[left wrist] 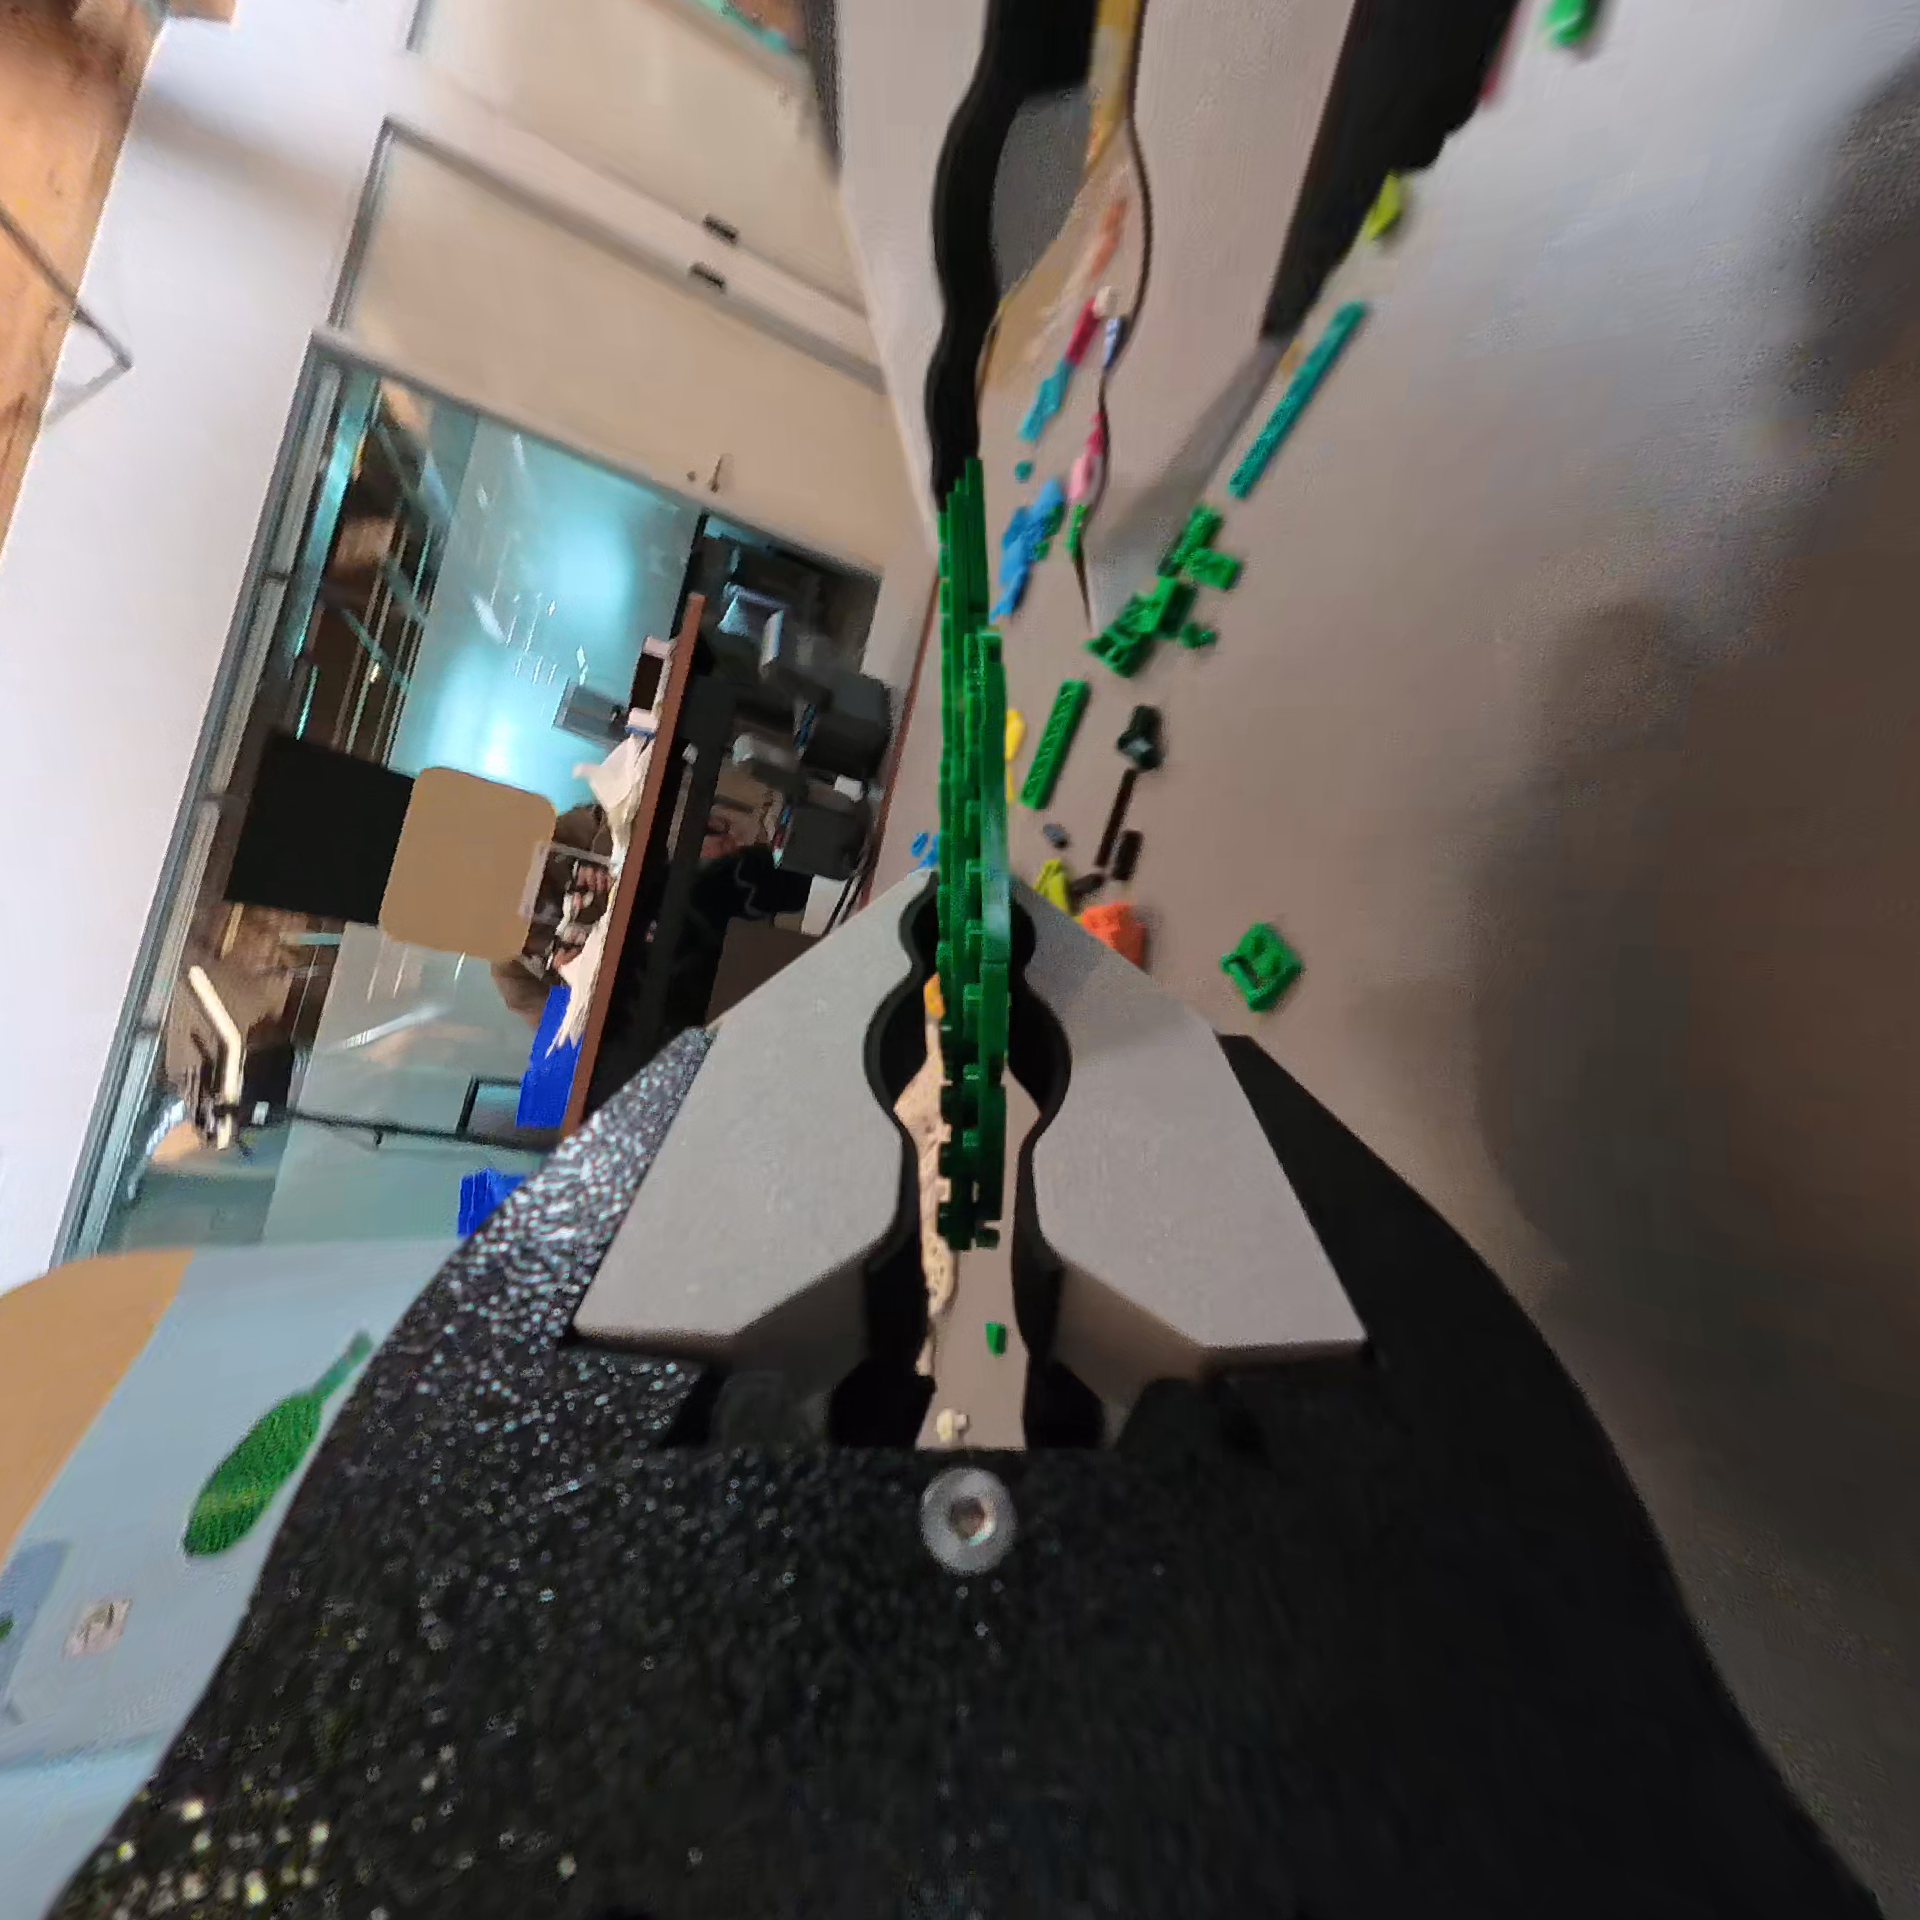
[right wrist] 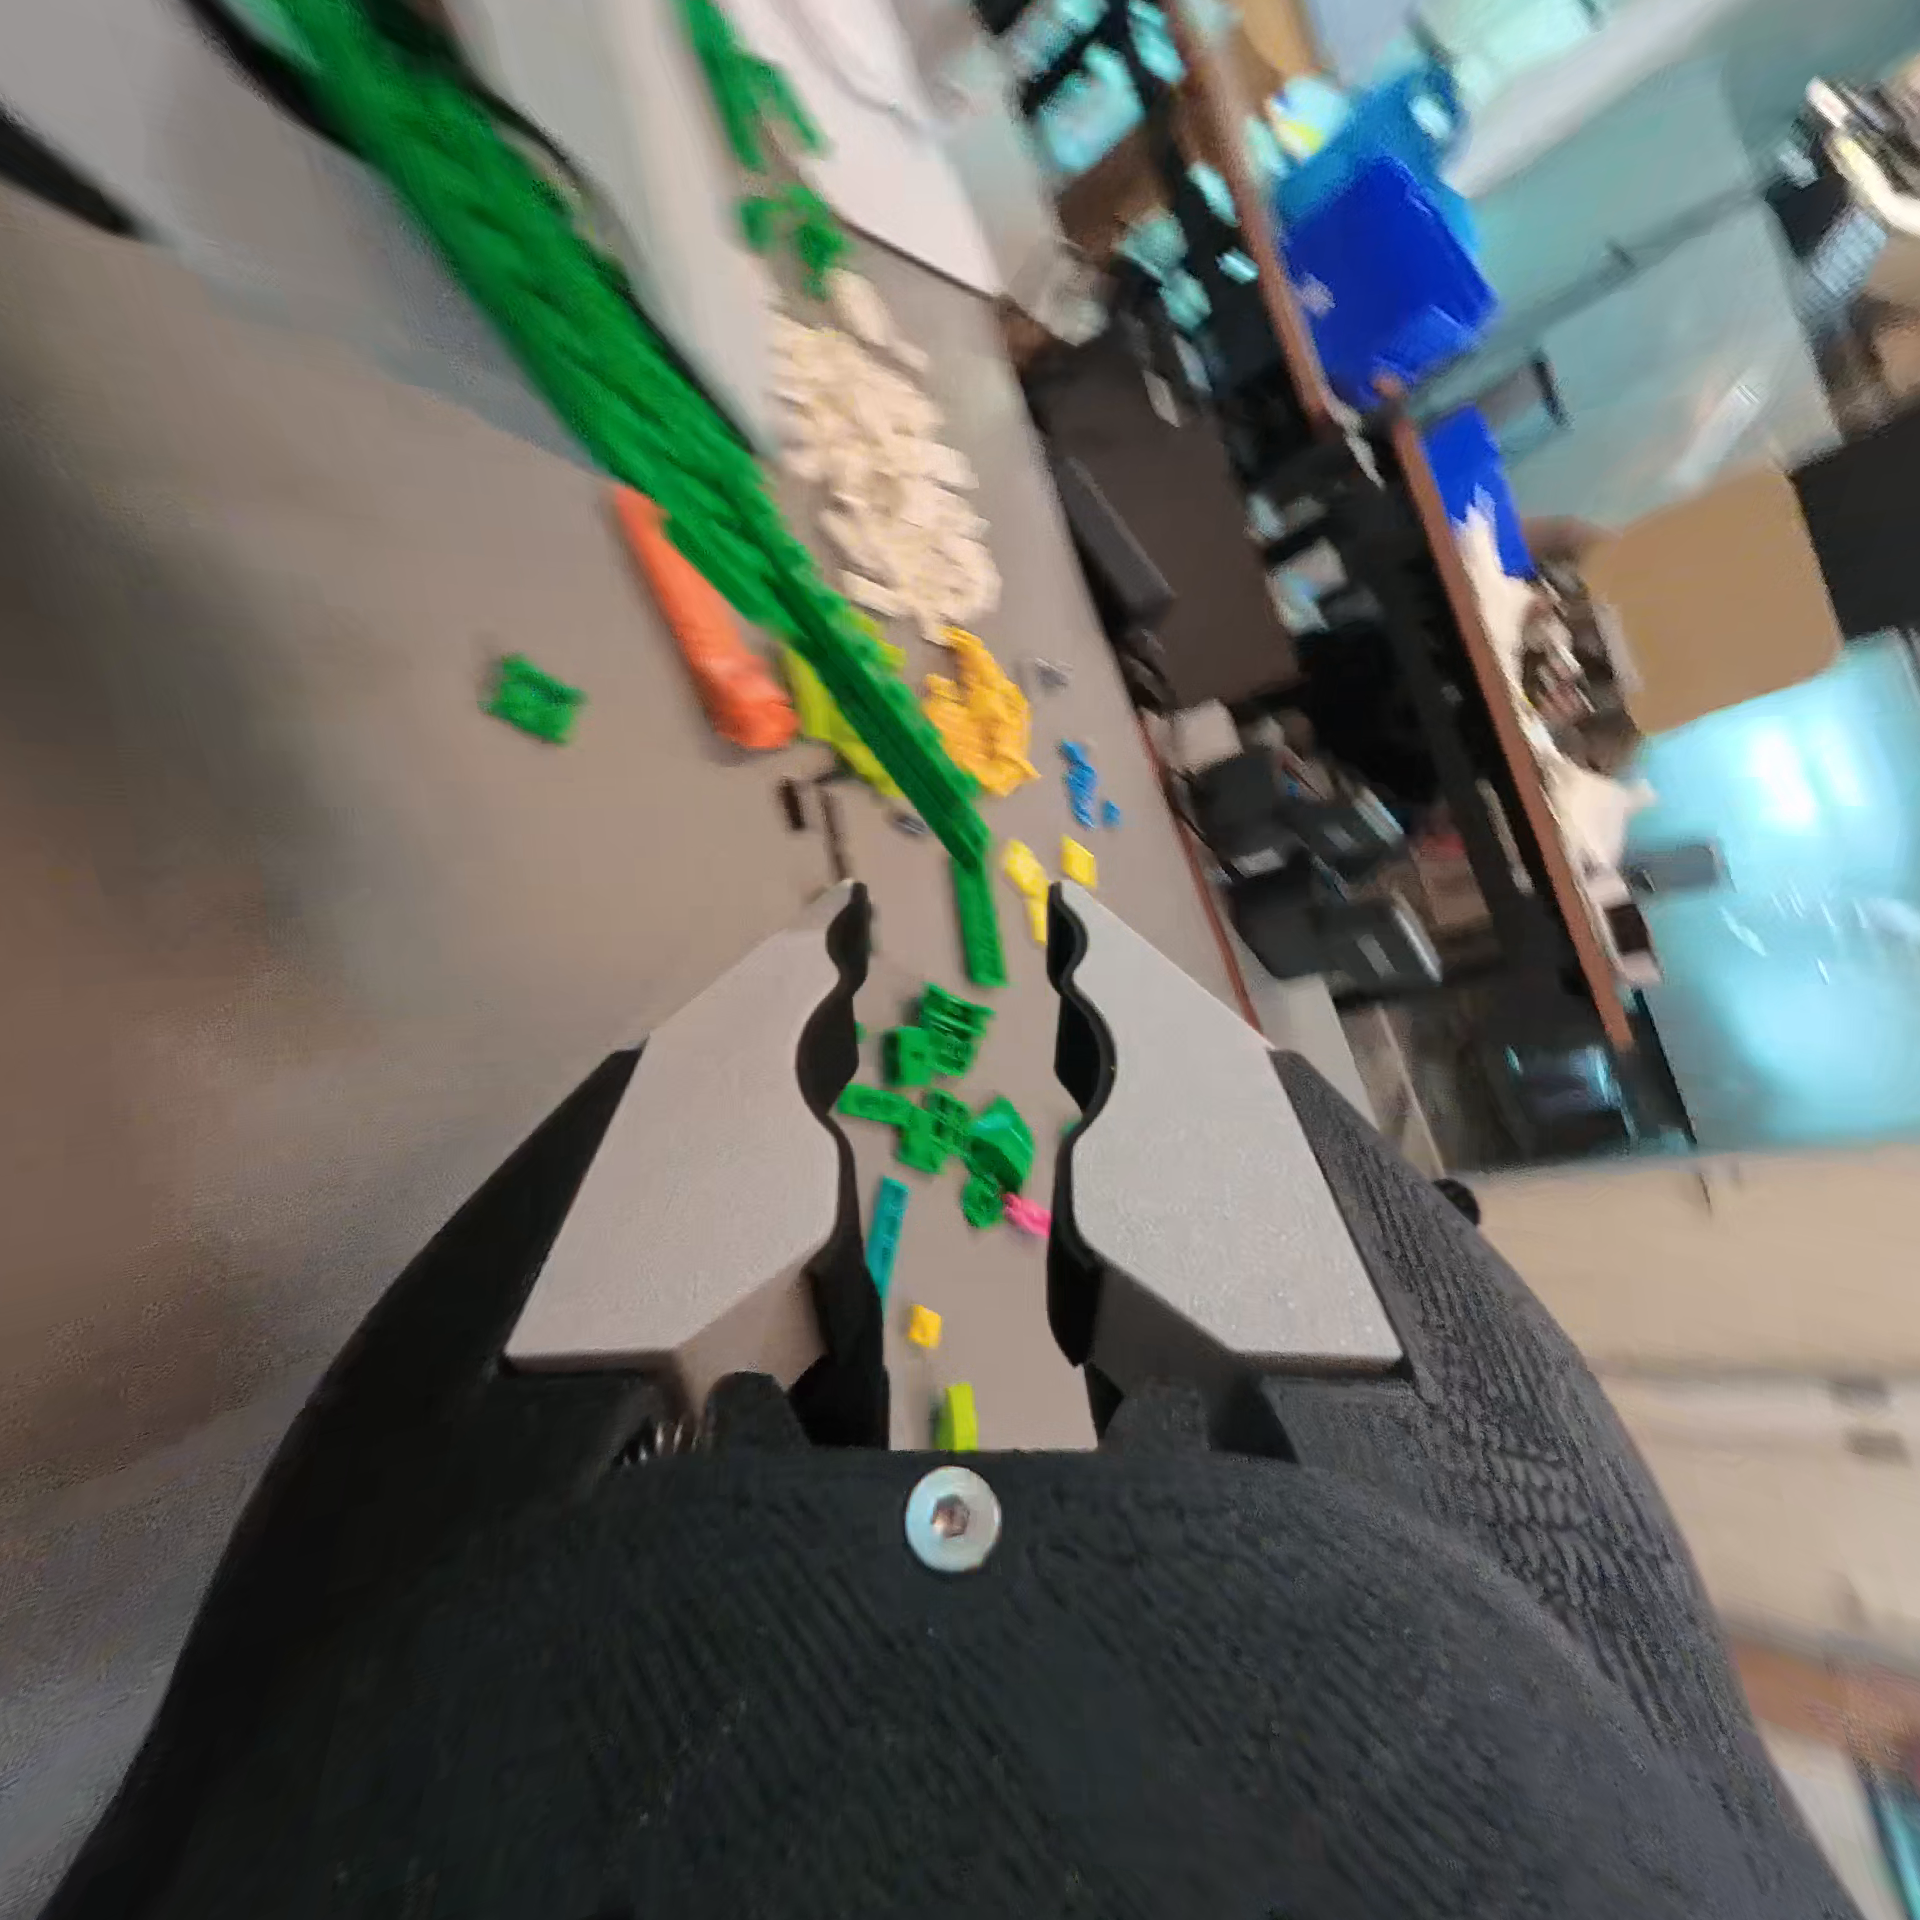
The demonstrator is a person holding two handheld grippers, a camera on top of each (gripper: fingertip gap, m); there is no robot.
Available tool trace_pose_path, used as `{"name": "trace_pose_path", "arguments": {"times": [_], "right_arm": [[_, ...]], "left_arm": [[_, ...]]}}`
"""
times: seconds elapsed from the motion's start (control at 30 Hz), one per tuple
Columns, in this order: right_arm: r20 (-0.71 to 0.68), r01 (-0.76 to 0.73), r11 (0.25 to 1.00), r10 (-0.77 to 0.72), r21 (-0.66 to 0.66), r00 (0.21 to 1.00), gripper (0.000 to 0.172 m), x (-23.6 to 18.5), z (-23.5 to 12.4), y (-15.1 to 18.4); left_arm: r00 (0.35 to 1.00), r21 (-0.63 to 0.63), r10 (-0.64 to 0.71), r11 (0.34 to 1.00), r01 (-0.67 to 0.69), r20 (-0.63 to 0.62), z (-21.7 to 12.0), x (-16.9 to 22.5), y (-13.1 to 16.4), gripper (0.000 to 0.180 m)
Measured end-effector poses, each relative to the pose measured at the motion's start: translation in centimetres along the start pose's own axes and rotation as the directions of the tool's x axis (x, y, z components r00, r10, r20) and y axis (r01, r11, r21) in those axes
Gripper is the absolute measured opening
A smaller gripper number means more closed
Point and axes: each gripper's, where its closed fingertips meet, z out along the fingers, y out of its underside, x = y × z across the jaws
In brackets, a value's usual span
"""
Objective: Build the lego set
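Holding the green brick plate edge-on in my left gripper, both grey fingers were clamped against its faces, the plate running forward past the fingertips toward a black wavy-edged part at the far end, blurred; I could not tell whether that part touched it. My right gripper was released, jaws apart, nothing between the pads, hovering over loose green pieces on the desk. From the right wrist view the same long green plate ran diagonally above the desk, its near end just beyond my right fingertips, apart from them. Progress, as a judgement only: the plate carried studded layers on one face, so some stacking looked done; plenty of parts lay unplaced on the desk: an orange piece, a yellow heap, a cream heap, blue bits, a teal strip, black bits. Containers: only blue bins on the shelving behind the desk; contents were too blurred to tell. No tray or box on the desk itself held the parts.
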Motion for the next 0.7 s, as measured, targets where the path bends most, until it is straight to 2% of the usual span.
{"name": "trace_pose_path", "arguments": {"times": [0.1,0.2,0.3,0.37,0.43,0.57,0.6,0.7], "right_arm": [[-0.168,-0.154,0.988,0.150,-0.016,0.974,0.022,4.0,-0.7,1.7],[-0.265,-0.254,0.963,0.269,0.090,0.926,0.008,6.5,-2.2,1.1],[-0.392,-0.230,0.956,0.284,0.180,0.875,0.000,8.7,-4.2,-0.1],[-0.496,-0.190,0.962,0.264,0.195,0.827,0.000,10.0,-5.5,-0.3],[-0.571,-0.199,0.950,0.305,0.241,0.762,0.000,11.4,-6.9,-0.2],[-0.524,-0.378,0.810,0.580,0.448,0.624,0.000,13.7,-9.5,1.2],[-0.519,-0.399,0.791,0.608,0.465,0.601,0.000,14.1,-9.8,1.7],[-0.539,-0.427,0.792,0.610,0.437,0.581,0.000,14.5,-9.8,3.2]], "left_arm": [[0.993,-0.033,-0.099,0.994,0.102,0.065,0.1,-1.5,1.4,0.006],[0.971,-0.023,-0.230,0.972,0.232,0.071,0.3,-1.8,2.0,0.006],[0.947,-0.006,-0.319,0.948,0.319,0.031,0.7,-1.0,1.8,0.006],[0.953,-0.007,-0.303,0.953,0.304,0.026,1.0,-0.4,1.6,0.006],[0.960,-0.013,-0.278,0.960,0.278,0.025,1.2,0.1,1.5,0.006],[0.950,0.010,-0.312,0.950,0.312,-0.020,1.3,0.7,0.9,0.006],[0.949,0.013,-0.316,0.949,0.316,-0.021,1.3,0.6,0.9,0.006],[0.953,0.012,-0.303,0.953,0.303,-0.015,1.2,0.5,1.0,0.006]]}}
